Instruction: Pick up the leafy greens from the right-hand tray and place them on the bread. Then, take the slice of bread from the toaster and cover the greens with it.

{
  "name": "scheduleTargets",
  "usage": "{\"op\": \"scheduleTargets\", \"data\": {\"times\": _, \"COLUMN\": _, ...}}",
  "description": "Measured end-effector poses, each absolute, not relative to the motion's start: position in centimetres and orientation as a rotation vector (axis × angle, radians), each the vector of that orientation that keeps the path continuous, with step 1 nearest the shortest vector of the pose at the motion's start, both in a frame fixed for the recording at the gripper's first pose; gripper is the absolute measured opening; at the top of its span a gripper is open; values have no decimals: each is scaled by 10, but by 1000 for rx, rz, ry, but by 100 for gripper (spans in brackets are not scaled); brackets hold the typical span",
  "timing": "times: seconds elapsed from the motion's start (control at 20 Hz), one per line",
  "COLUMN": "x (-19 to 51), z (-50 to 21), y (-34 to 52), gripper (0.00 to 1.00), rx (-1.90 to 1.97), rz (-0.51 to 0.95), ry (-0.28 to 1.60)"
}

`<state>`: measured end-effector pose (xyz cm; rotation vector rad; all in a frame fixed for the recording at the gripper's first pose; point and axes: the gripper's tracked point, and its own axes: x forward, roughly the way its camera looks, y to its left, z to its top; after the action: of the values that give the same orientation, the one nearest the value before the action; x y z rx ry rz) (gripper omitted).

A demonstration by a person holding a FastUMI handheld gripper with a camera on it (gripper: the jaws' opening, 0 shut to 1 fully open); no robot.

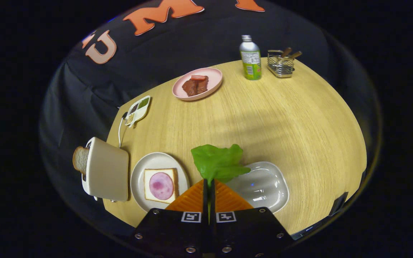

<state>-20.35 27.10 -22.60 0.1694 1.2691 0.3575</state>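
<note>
My gripper (209,183) is shut on the stem of a green lettuce leaf (218,162), which fans out just ahead of the fingertips, lifted above the table. Under the right finger lies the glossy white tray (265,186), bare inside. To the left of the fingers a round white plate (138,177) carries a bread slice (149,173) topped with a pink round of ham (161,186). Further left stands a cream toaster (107,170) with a second bread slice (80,158) sticking out of its slot.
At the far side of the wooden table (292,122) are a pink plate (213,77) with brown and red food, a green-labelled bottle (250,58) and a wire basket (281,64) holding utensils. A small divided dish (138,110) and a white cord (120,130) lie beyond the toaster.
</note>
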Motion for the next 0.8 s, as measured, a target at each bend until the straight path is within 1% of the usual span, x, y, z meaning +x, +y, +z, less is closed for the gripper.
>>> {"op": "scheduleTargets", "data": {"times": 0.3, "x": -229, "z": -213, "y": 347, "gripper": 1, "rx": 146, "rz": 612, "ry": 1299}}
{"op": "scheduleTargets", "data": {"times": 0.4, "x": -238, "z": -215, "y": 365, "gripper": 1, "rx": 118, "rz": 663, "ry": 1314}}
{"op": "scheduleTargets", "data": {"times": 0.65, "x": -254, "z": -223, "y": 405, "gripper": 1, "rx": 88, "rz": 756, "ry": 1354}}
{"op": "scheduleTargets", "data": {"times": 0.8, "x": -255, "z": -244, "y": 409, "gripper": 2, "rx": 16, "rz": 740, "ry": 1385}}
